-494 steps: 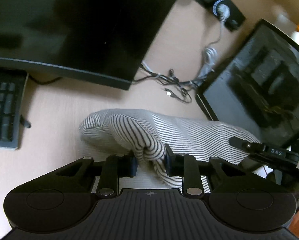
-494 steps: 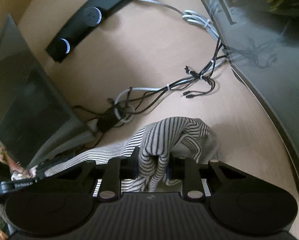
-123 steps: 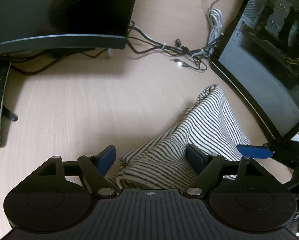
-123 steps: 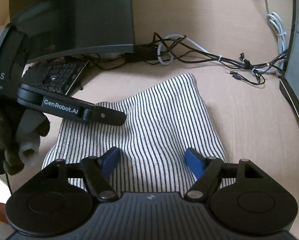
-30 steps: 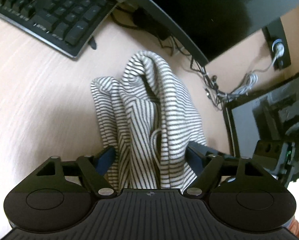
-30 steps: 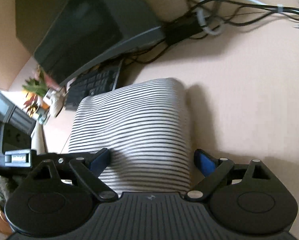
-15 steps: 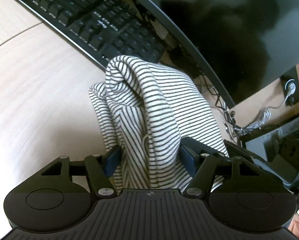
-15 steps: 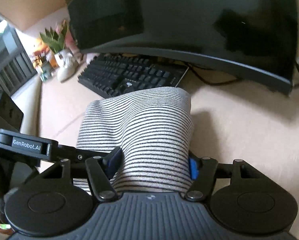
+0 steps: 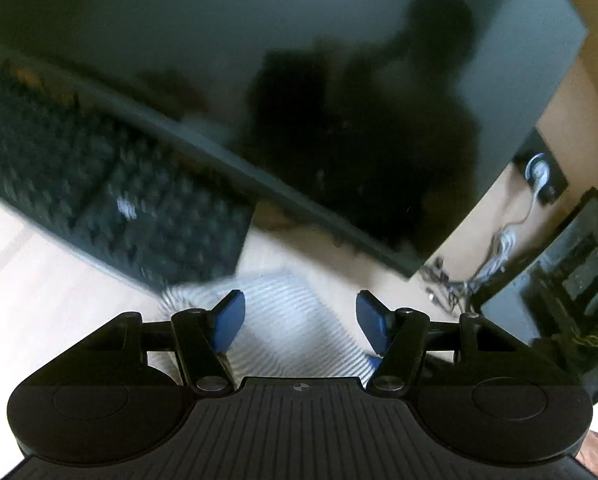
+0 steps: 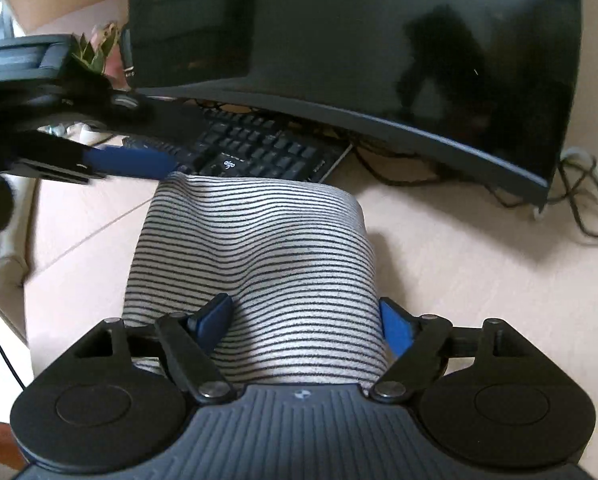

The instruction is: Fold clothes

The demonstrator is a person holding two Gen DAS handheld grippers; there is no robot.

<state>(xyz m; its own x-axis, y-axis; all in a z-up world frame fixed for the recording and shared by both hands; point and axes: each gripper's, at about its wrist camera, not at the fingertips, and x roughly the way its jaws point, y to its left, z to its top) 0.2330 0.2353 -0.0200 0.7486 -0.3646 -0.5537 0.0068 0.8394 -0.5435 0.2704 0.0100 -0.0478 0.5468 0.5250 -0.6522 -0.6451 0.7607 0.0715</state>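
A folded black-and-white striped garment (image 10: 259, 260) lies on the pale wooden desk (image 10: 479, 300), its far end by the keyboard. My right gripper (image 10: 305, 320) is open, its blue fingers (image 10: 215, 318) straddling the garment's near end without squeezing it. My left gripper (image 9: 297, 316) is open and empty, lifted above the garment (image 9: 295, 332), which shows blurred between and below its blue pads. The left gripper also shows in the right wrist view (image 10: 131, 162), at the garment's far left corner.
A black keyboard (image 10: 259, 148) and a large dark monitor (image 10: 379, 40) stand just beyond the garment. Cables (image 10: 579, 200) trail at the right. A dark PC case (image 9: 571, 280) and a power strip (image 9: 539, 172) stand to the right. A small plant (image 10: 95, 52) is far left.
My left gripper has opened, let go of the garment and lifted away fast. My right gripper has opened wider around the garment, which now rests flatter on the desk.
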